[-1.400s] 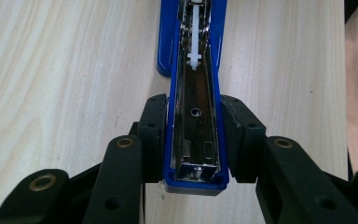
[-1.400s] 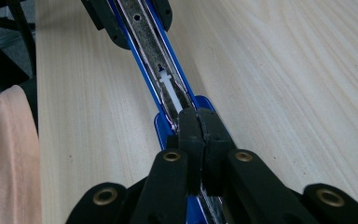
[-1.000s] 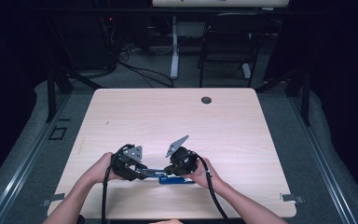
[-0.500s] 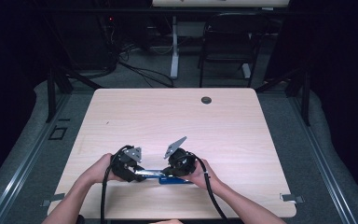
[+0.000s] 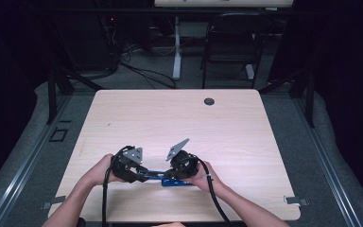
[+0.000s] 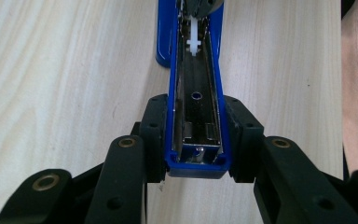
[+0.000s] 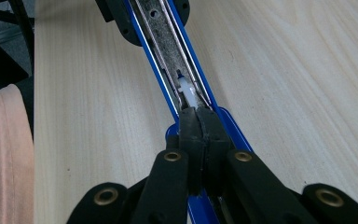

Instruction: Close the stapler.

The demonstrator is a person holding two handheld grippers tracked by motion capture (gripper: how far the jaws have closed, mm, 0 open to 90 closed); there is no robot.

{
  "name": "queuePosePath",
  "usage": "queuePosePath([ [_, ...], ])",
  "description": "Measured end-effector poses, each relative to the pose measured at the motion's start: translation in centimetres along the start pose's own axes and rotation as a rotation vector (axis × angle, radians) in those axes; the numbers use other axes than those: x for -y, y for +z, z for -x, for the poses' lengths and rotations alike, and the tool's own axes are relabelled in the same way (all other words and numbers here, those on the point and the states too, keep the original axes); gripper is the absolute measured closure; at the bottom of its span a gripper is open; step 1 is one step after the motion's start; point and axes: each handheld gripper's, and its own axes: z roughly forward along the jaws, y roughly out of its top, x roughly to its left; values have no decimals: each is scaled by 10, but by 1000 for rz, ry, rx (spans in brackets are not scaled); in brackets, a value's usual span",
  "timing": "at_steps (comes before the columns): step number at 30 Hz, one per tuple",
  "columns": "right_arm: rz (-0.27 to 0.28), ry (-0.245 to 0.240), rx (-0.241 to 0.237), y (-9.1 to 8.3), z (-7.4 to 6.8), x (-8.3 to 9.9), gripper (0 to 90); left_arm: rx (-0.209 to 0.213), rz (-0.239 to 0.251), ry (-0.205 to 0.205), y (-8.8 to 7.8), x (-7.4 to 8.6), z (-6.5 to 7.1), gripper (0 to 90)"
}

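A blue stapler (image 5: 177, 183) lies opened near the table's front edge, between my two grippers. Its metal staple channel (image 6: 196, 93) runs away from my left gripper (image 6: 196, 135), whose jaws clamp the channel's blue end from both sides. A white plastic pusher (image 6: 194, 39) sits far up the channel. My right gripper (image 7: 198, 123) has its jaws pressed together, tips resting in the channel just behind the white pusher (image 7: 186, 91). In the high view the left gripper (image 5: 144, 176) and the right gripper (image 5: 168, 176) face each other, a hand on each.
The light wooden table (image 5: 179, 123) has a small dark round grommet (image 5: 209, 101) near its far edge. A chair (image 5: 229, 42) and cables stand on the floor beyond the table. A sleeve (image 7: 4, 154) shows at the left of the right gripper view.
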Motion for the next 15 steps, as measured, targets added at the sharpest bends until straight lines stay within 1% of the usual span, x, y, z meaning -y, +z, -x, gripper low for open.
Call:
queuePosePath([
  [4,4,10,-3,0,0,0,900,-17,8,17,-3,-3,2,653],
  [6,3,12,-6,1,1,1,900,-18,22,22,-4,-5,3,653],
  [7,3,12,-8,1,1,1,900,-27,20,28,-5,-6,4,652],
  [8,3,13,-11,1,1,1,900,-10,23,27,-6,-6,4,653],
  [9,3,13,-14,1,0,1,900,-22,31,26,-5,-7,5,653],
  [10,4,13,-15,1,0,1,900,-21,33,24,-5,-7,5,653],
  [12,7,9,-12,0,0,0,900,-19,28,21,-6,-8,4,653],
  [13,7,5,-11,0,0,0,900,-10,18,20,-6,-9,4,653],
  [14,11,7,-11,0,-1,0,900,-22,17,20,-7,-11,5,653],
  [15,17,7,-13,0,-1,0,900,-22,15,19,-7,-13,6,653],
])
